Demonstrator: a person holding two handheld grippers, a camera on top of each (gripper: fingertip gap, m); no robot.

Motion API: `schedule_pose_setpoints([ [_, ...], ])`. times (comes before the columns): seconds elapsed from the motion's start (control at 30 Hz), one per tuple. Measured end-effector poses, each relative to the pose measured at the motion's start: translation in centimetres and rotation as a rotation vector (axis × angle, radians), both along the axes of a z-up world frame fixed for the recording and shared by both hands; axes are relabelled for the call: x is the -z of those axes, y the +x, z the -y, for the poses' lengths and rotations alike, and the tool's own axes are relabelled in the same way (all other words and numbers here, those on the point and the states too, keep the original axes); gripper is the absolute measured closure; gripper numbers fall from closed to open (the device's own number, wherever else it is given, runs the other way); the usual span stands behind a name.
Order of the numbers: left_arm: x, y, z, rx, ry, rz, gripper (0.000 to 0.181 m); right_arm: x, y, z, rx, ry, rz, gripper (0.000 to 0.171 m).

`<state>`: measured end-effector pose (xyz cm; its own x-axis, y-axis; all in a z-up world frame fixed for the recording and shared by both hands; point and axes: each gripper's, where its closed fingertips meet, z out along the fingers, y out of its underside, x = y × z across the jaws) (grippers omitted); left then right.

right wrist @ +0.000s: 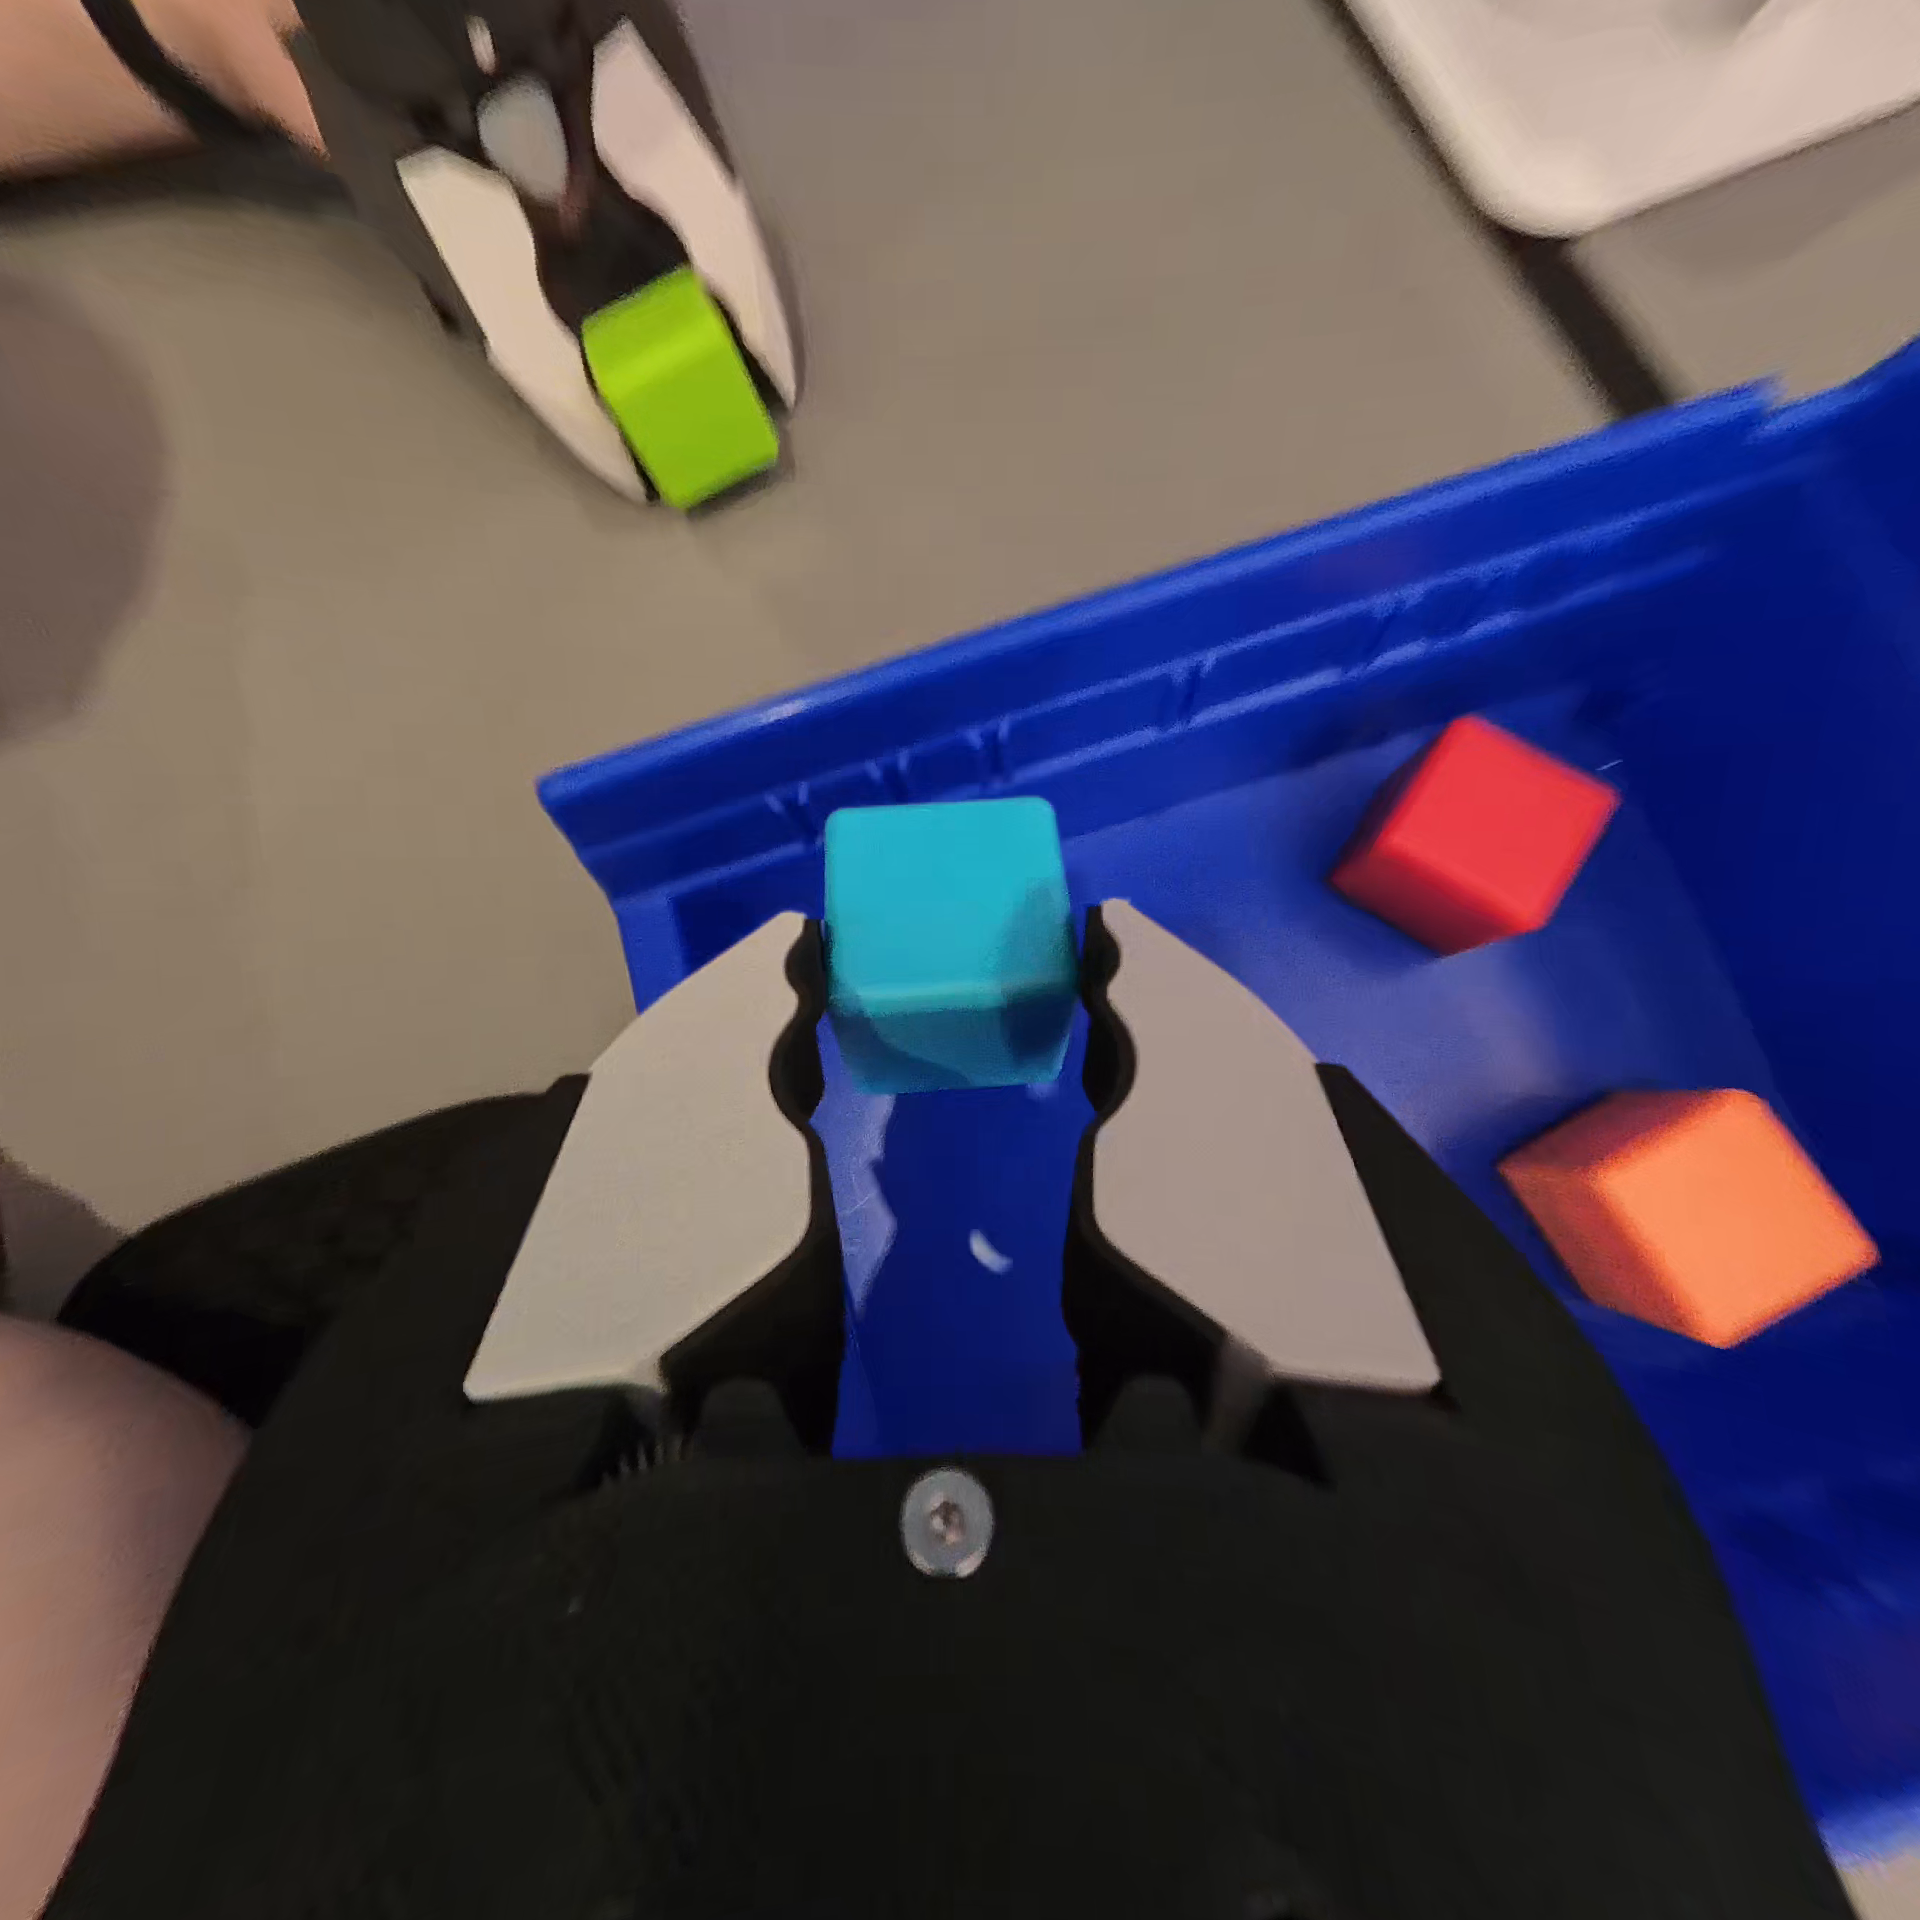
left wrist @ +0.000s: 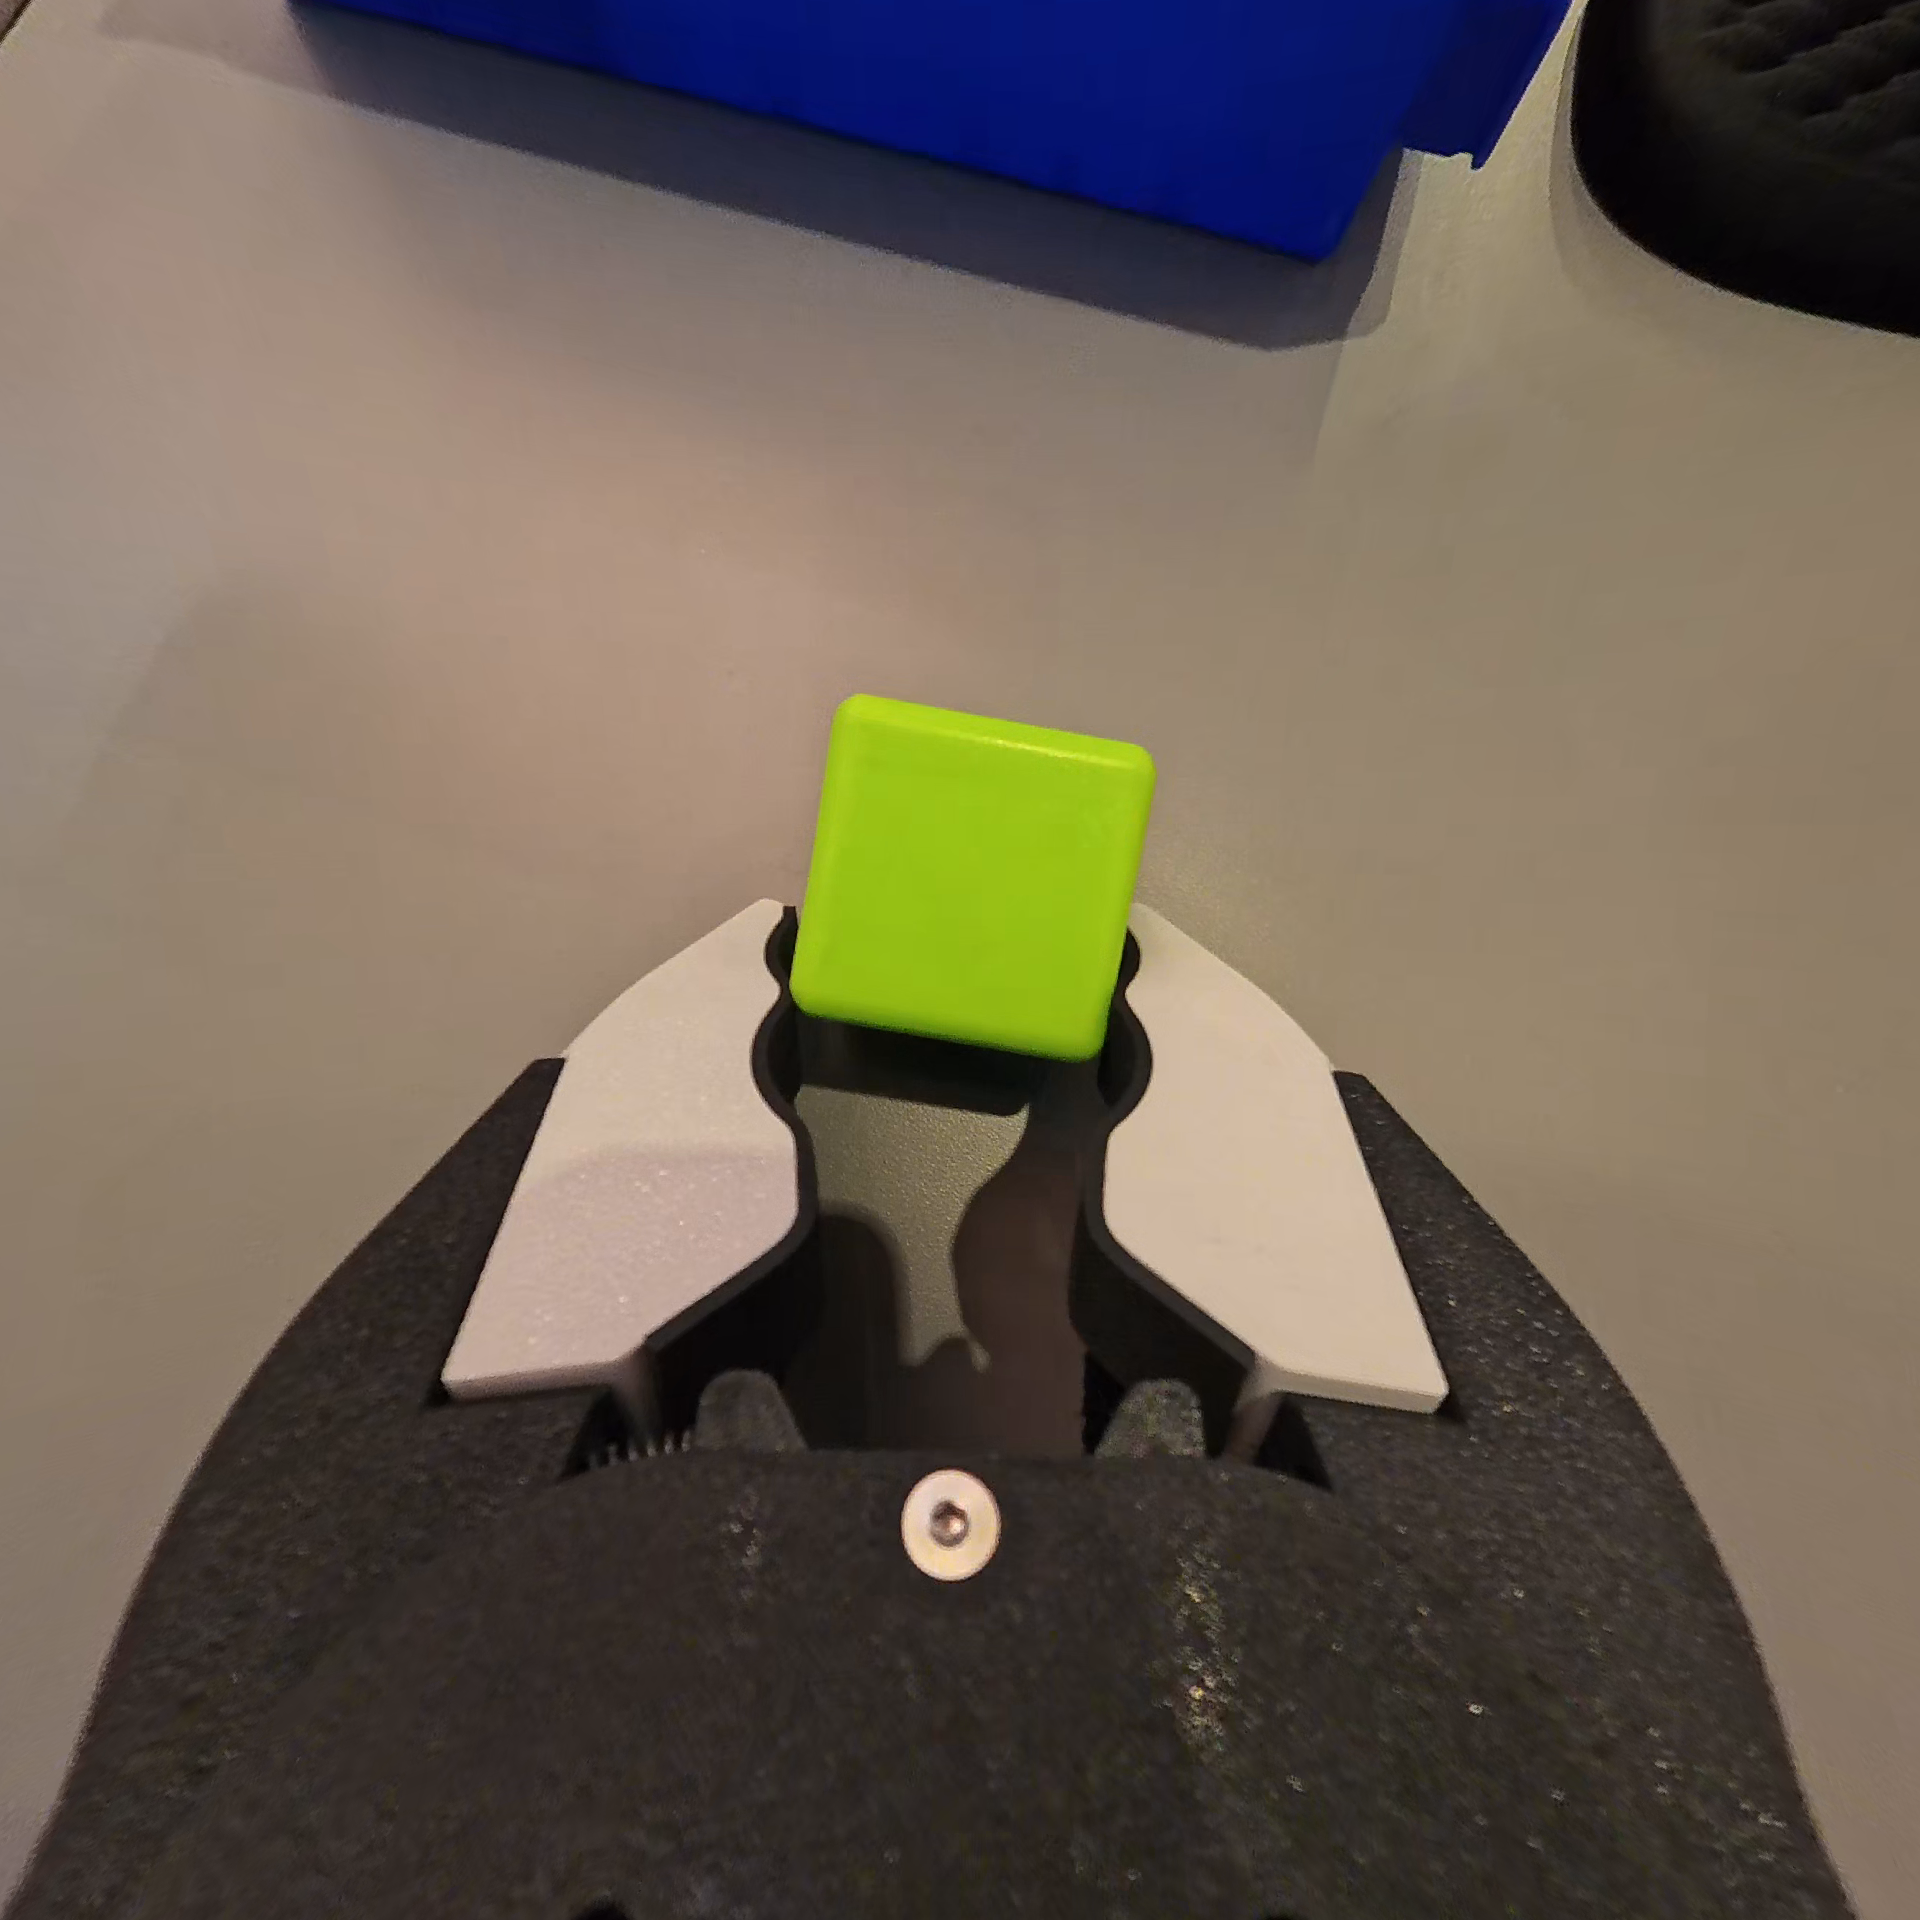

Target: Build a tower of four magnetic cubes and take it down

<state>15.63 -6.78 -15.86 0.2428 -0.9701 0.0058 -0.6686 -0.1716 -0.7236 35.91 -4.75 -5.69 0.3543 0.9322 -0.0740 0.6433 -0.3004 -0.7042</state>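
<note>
Between my left gripper's [left wrist: 961, 935] fingers sits the green cube [left wrist: 971, 883], pinched at its lower sides by the two tips and tilted a little, with the grey table [left wrist: 416, 520] behind it. From the right wrist view I see that same gripper [right wrist: 691, 416] farther off, closed on the green cube [right wrist: 681, 390] low over the table; I cannot tell whether the cube touches the surface.

My right gripper [right wrist: 945, 977] is closed to cube width on the teal cube [right wrist: 945, 935], one tip on each side face. It holds the cube over the near corner of the blue bin [right wrist: 1143, 675], and I cannot tell whether the cube rests on the bin floor or hangs above it. Inside the bin, to the right, lie a red cube [right wrist: 1475, 831] and an orange cube [right wrist: 1694, 1216], apart from each other and from the teal one, both turned at an angle.

From the left wrist view the bin's [left wrist: 935, 104] outer wall runs across the top, well beyond the green cube, and a black object [left wrist: 1766, 156] fills the upper right corner. A pale tray [right wrist: 1662, 94] edge shows at the top right of the right view.

I see no brand, label or readable writing on the cubes, bin or grippers; this view is blurred.
</note>
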Motion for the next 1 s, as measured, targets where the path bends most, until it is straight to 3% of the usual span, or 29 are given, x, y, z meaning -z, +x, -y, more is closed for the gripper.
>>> schedule_pose_setpoints([
  [0.17,0.0,0.0,0.0,-0.003,0.0,0.0,0.126,6.2,-0.8,1.1,-0.106,-0.194,0.163,0.122],
  [0.4,0.0,0.0,0.0,-0.01,0.0,0.001,0.126,8.1,-0.3,2.2,-0.058,-0.354,0.222,0.11],
  [0.57,-1.3,0.4,-0.2,-0.033,0.027,0.063,0.126,3.7,-0.4,0.4,0.024,-0.2,0.111,0.113],
  [0.77,-6.7,0.5,-1.0,-0.086,0.153,0.201,0.127,-4.6,-4.4,-0.5,0.146,-0.062,-0.071,0.113],
  [0.9,-11.6,0.0,-0.7,-0.105,0.271,0.319,0.127,-8.3,-12.4,0.2,0.106,-0.209,-0.332,0.109],
  [1.0,-15.0,-0.4,0.0,-0.109,0.36,0.393,0.127,-8.6,-17.6,0.8,0.055,-0.396,-0.471,0.104],
])
